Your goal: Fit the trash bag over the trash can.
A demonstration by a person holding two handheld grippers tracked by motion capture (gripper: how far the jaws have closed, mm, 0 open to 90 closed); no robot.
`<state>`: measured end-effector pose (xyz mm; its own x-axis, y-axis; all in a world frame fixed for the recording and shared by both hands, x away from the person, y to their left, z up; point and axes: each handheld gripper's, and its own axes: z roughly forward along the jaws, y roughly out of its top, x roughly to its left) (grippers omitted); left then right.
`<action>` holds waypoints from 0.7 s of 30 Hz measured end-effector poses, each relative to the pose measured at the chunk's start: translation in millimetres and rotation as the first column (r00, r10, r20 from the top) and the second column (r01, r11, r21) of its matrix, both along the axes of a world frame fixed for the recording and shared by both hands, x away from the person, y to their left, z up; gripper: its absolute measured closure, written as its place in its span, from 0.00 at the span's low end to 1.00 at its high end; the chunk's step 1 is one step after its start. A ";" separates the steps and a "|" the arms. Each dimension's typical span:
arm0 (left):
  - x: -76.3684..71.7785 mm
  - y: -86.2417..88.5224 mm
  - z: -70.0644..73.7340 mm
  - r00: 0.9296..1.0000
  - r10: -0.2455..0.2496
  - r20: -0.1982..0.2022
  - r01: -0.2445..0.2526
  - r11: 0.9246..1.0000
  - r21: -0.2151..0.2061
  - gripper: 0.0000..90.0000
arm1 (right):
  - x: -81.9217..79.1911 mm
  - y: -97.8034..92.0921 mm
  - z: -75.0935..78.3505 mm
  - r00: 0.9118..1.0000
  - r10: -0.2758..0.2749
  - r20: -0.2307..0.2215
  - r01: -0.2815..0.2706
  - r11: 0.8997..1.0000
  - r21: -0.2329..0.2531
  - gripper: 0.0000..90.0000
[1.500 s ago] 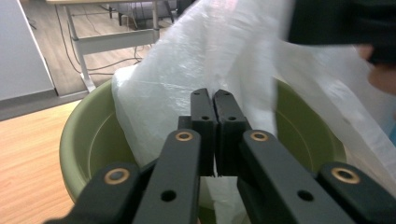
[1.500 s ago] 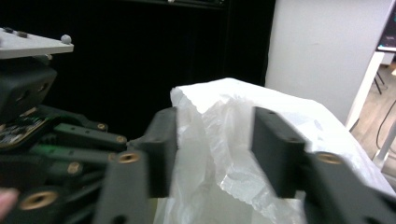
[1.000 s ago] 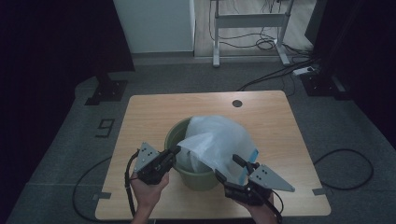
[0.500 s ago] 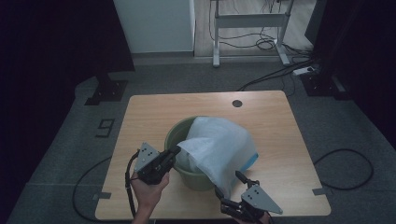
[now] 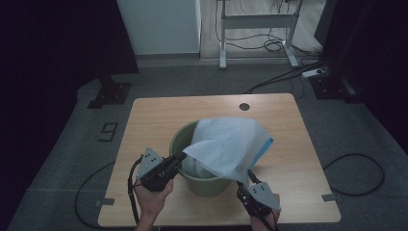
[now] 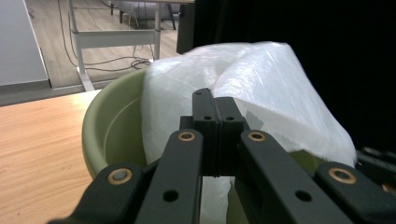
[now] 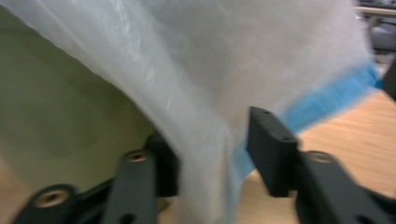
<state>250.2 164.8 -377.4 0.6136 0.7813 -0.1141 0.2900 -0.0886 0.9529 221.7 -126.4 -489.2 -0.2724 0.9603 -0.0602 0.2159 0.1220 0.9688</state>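
Two hand-held grippers at a green bucket point(image 5: 199, 180) on the tabletop point(image 5: 154, 120): left hand-held gripper point(image 5: 180, 157) clamped together on the white plastic bag point(image 5: 228, 147) draped over the bucket's rim, right hand-held gripper point(image 5: 244, 180) with jaws apart around the bag's lower edge.

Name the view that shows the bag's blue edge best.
The right gripper view: the blue edge of the white bag runs large beside the right gripper. The high view shows it as a thin strip. In the left gripper view I can't make it out.
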 end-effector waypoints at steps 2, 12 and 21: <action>-0.8 0.2 0.9 1.000 -0.006 0.001 0.006 1.000 0.002 0.99 | 4.3 -8.7 4.3 1.000 -0.021 0.012 0.020 1.000 0.023 0.80; -3.6 0.1 1.4 0.999 -0.047 -0.004 0.047 0.999 0.011 0.98 | 12.6 -43.1 62.6 0.983 -0.059 0.176 0.034 0.990 0.138 0.97; -6.1 11.6 2.0 0.999 -0.044 -0.003 0.044 0.999 0.002 0.96 | 27.7 -37.6 117.5 0.960 0.036 0.277 -0.075 0.988 0.133 0.99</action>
<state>244.1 176.5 -375.4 0.6469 0.7540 -0.1137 0.2882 -0.1037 0.9519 249.4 -164.0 -371.7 -0.3176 0.9482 -0.0056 -0.0629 -0.0152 0.9979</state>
